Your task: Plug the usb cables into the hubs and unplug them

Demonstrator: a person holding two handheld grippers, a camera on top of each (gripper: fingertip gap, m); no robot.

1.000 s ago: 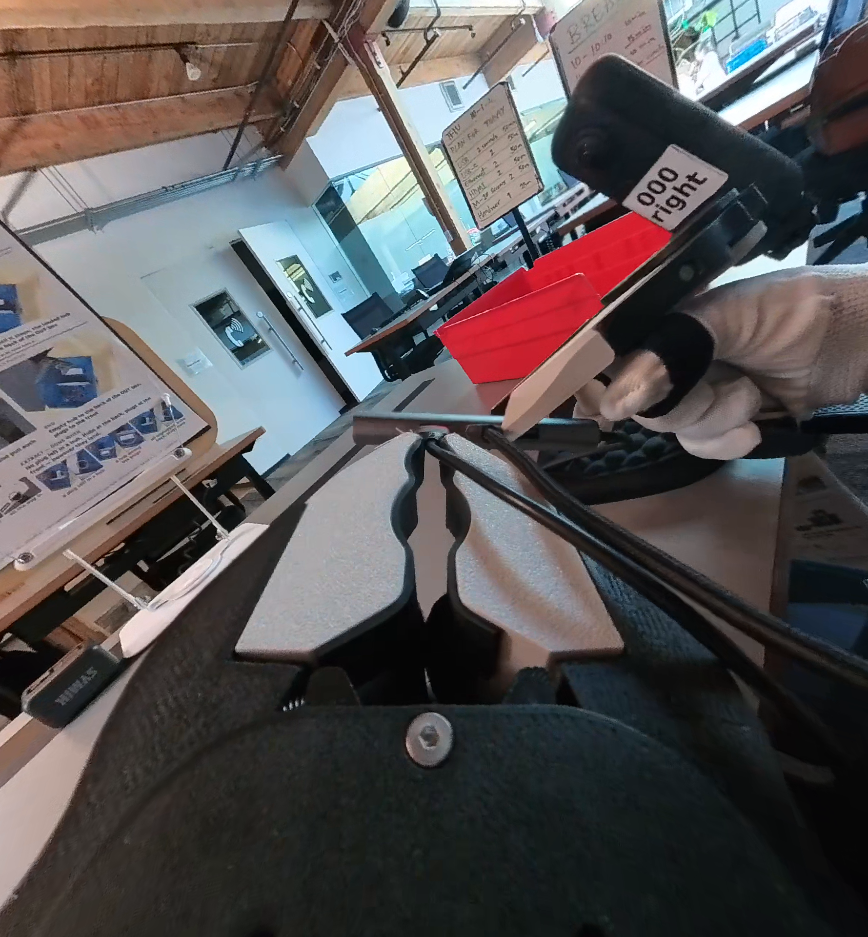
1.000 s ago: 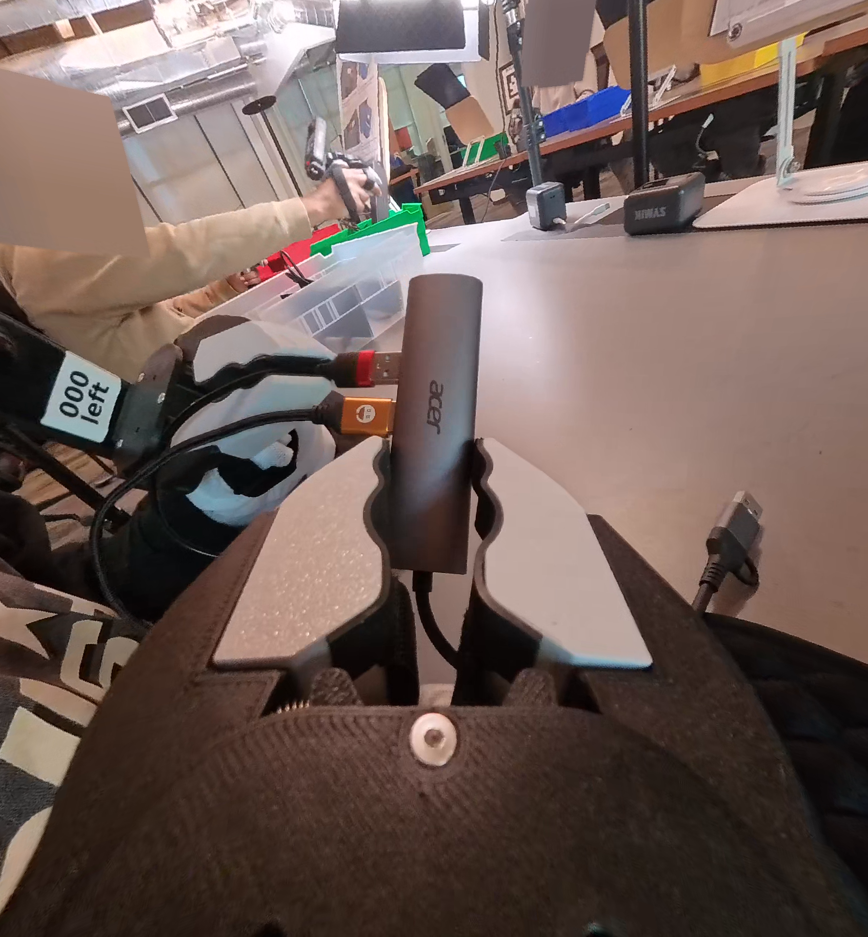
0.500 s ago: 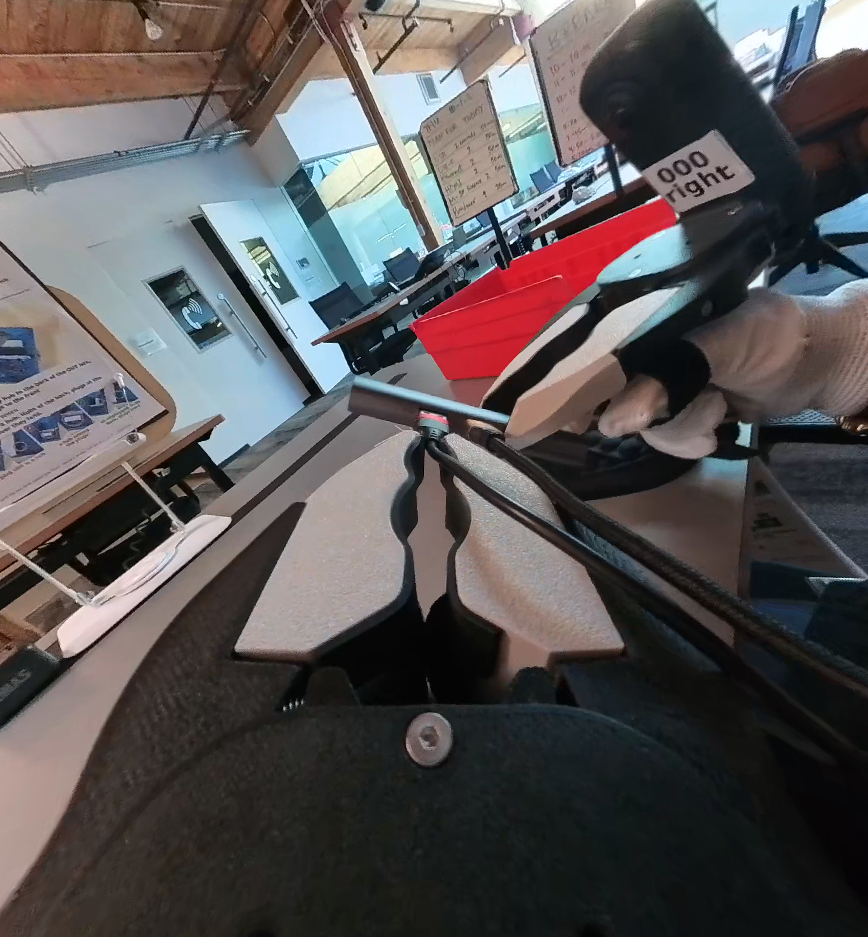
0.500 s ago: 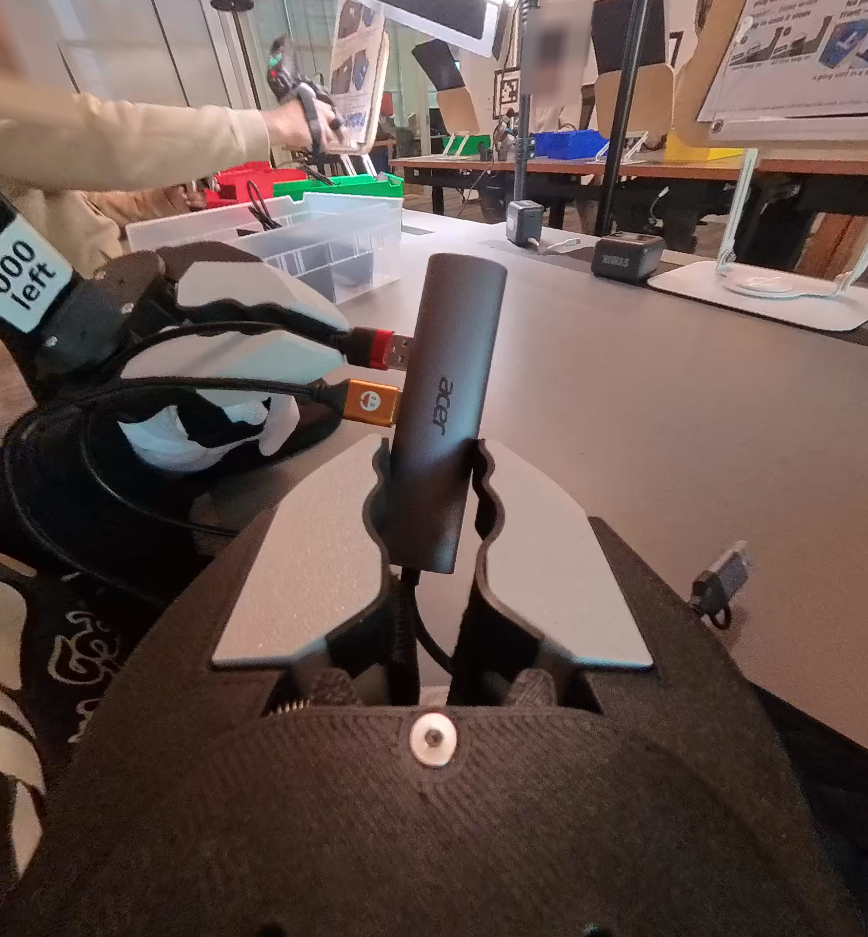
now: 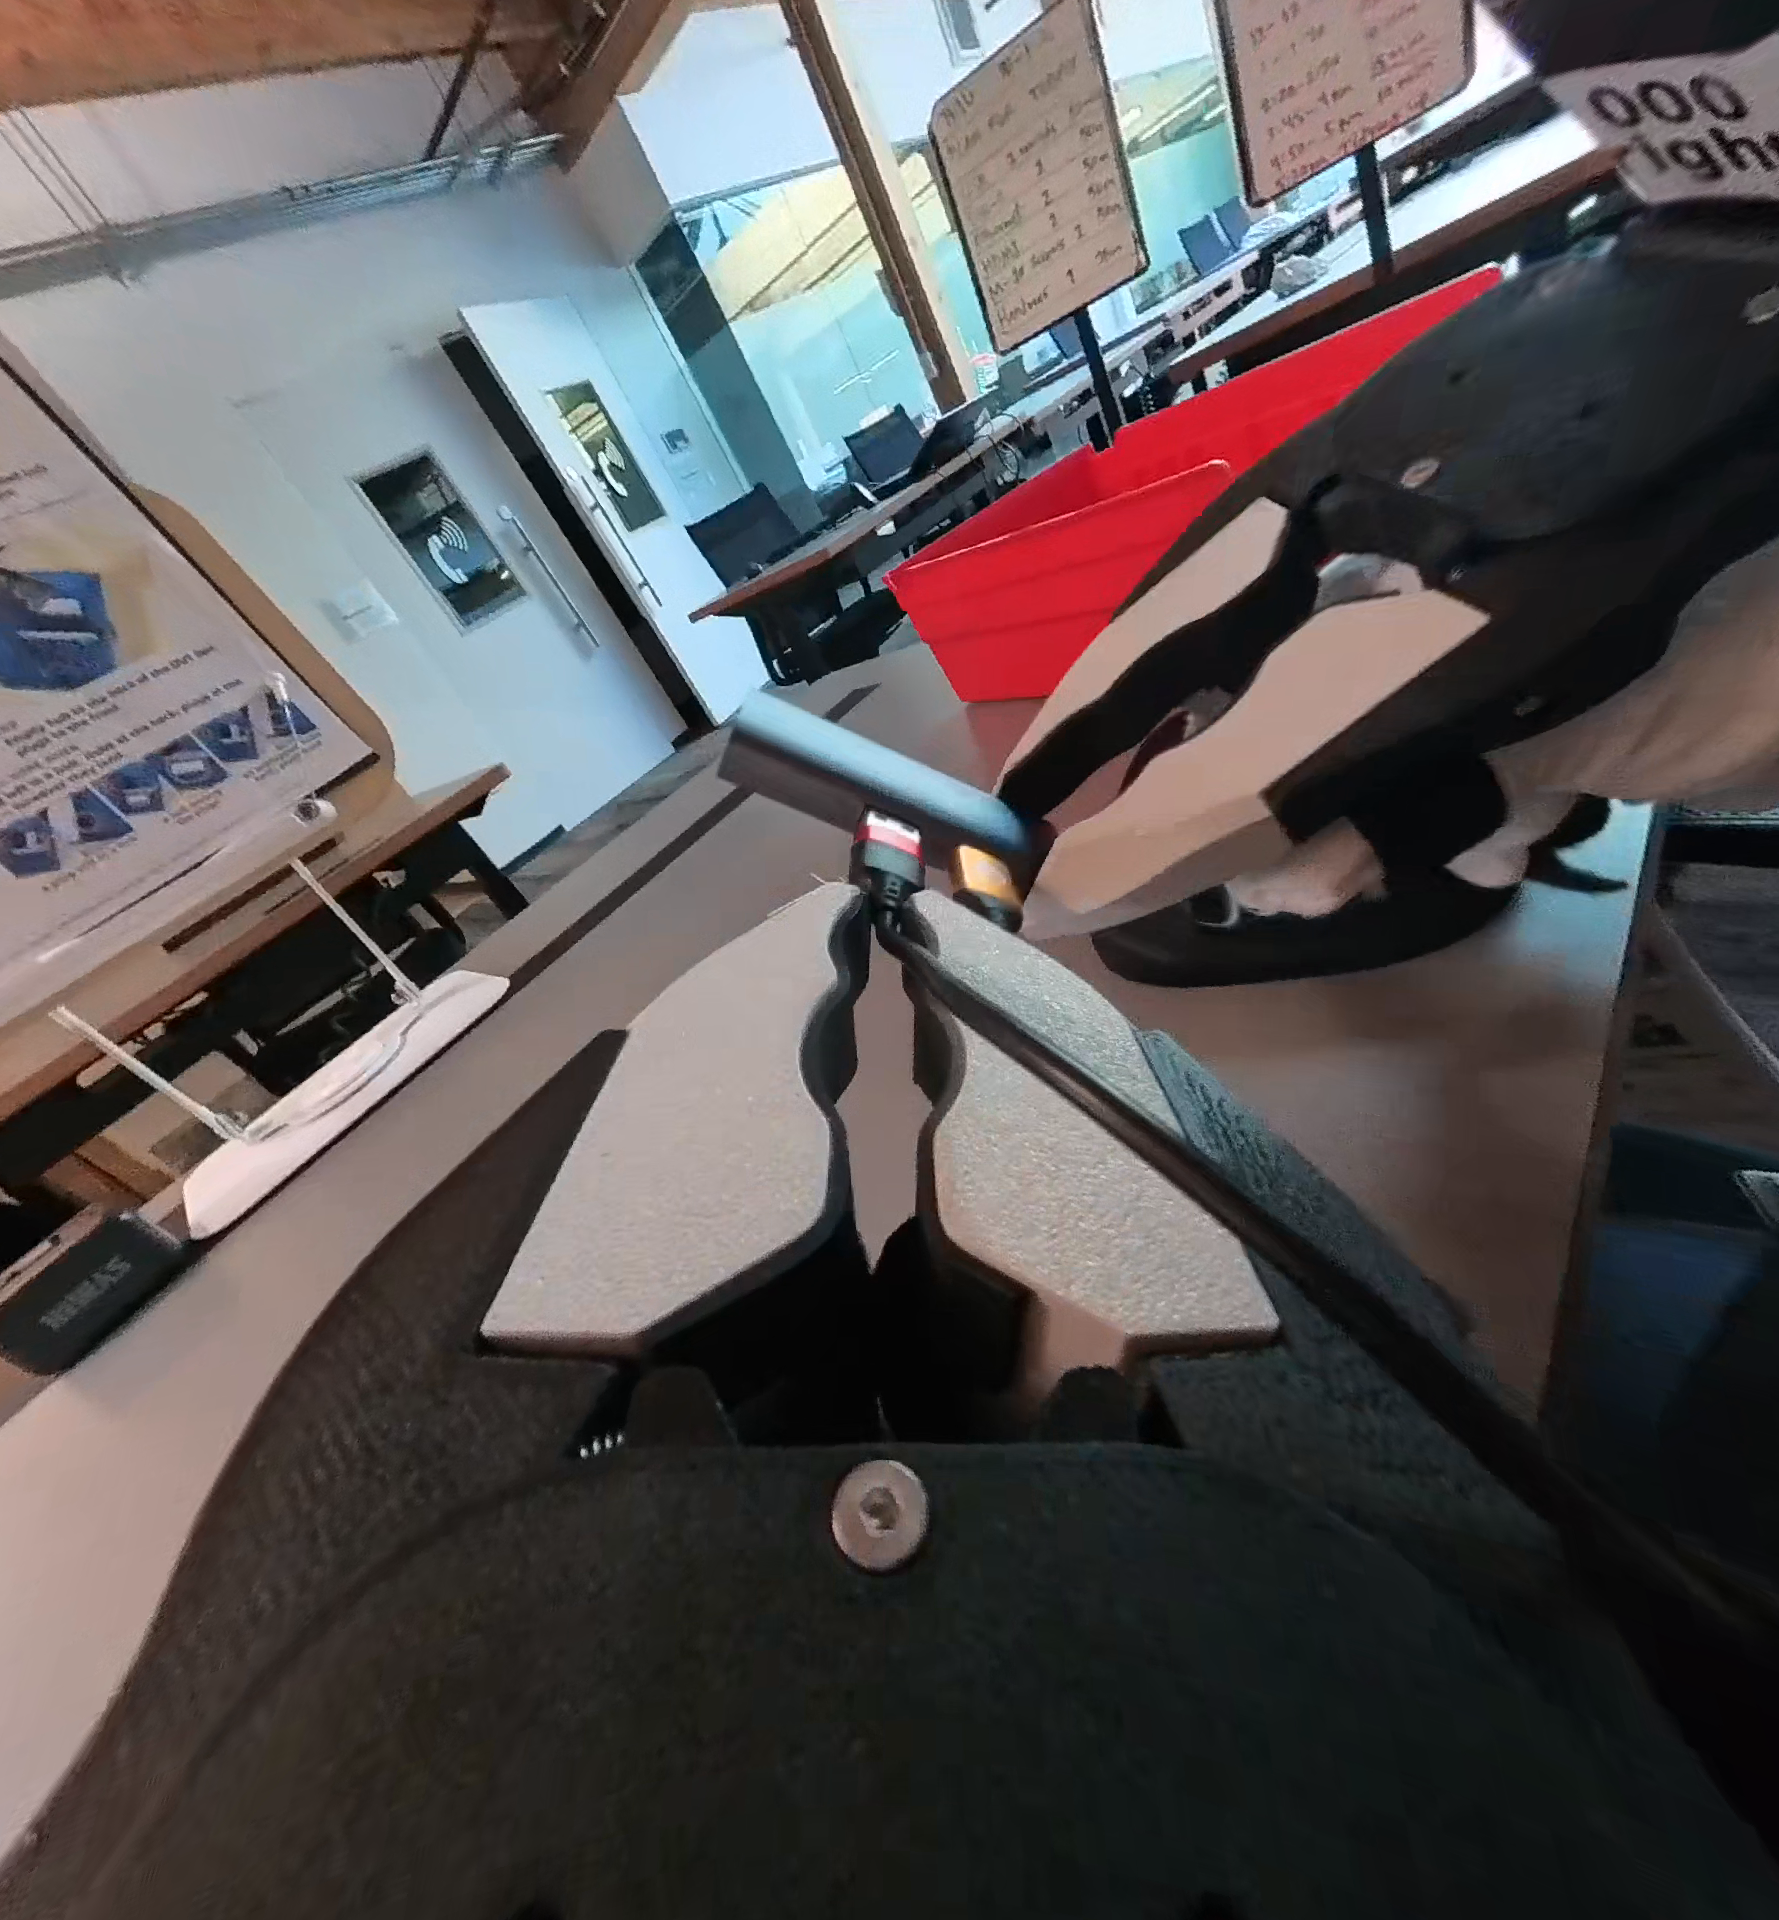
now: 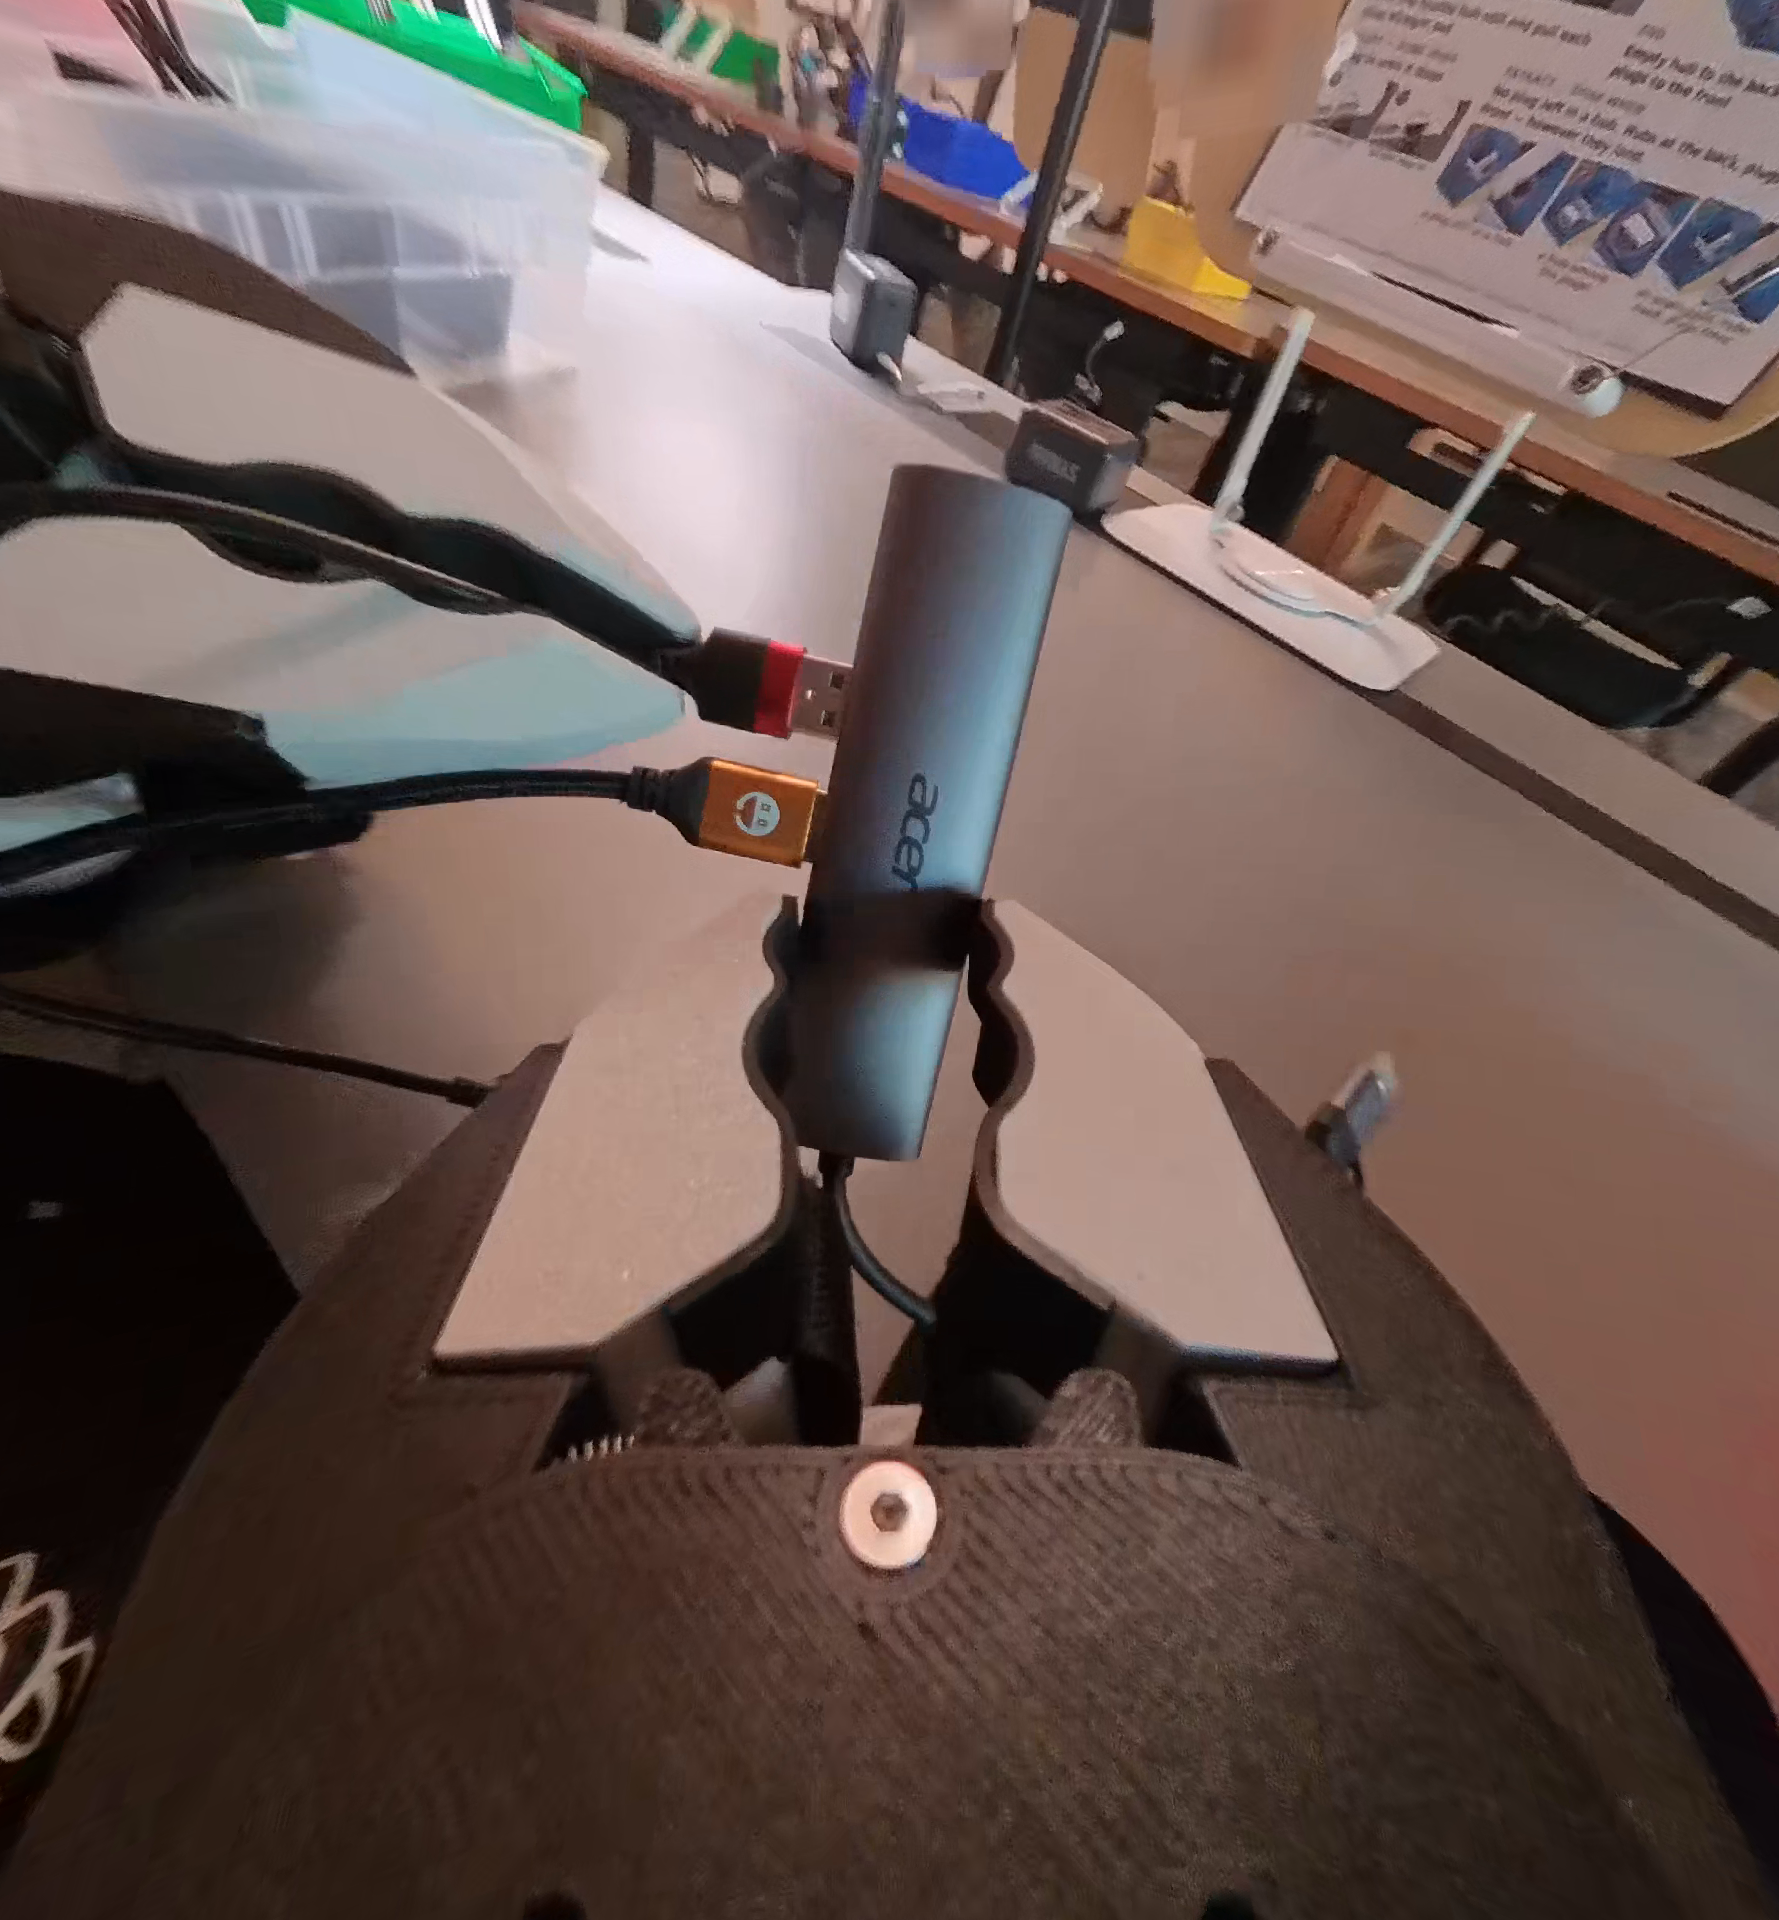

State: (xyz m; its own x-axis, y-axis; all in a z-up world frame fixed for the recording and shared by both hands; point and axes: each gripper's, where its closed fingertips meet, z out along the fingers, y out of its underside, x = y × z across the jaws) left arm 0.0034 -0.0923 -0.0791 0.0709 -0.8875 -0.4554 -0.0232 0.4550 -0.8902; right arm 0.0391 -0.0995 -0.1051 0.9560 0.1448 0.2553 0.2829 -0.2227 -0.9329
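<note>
Right, we have the right gripper [image 6: 880,1039] clamped on the lower end of the hub [image 6: 932,790]: a slim grey metal bar with rounded edges, matte finish, held above the table [image 6: 1280,831] and leaning slightly right. It carries a printed brand mark on its side; we leave the wording out. Gripper pads are grainy grey plates with wavy black inner edges; the body is coarse layered black plastic with one hex screw at centre.

Our left gripper [image 5: 890,920] is closed on the cable just behind the red-banded plug [image 6: 765,686]. That plug has a black shell, red collar and bare metal tip; the tip is partly out of the hub's side, metal showing. Below it the orange plug [image 6: 755,810], glossy metal shell with a small round logo and braided black cord, sits fully in its port.

A white label sits on the right tool's housing. Behind: a red bin [image 5: 1051,592], handwritten whiteboards [image 5: 1036,166], and an illustrated instruction sheet [image 6: 1571,145] on a clear stand.
</note>
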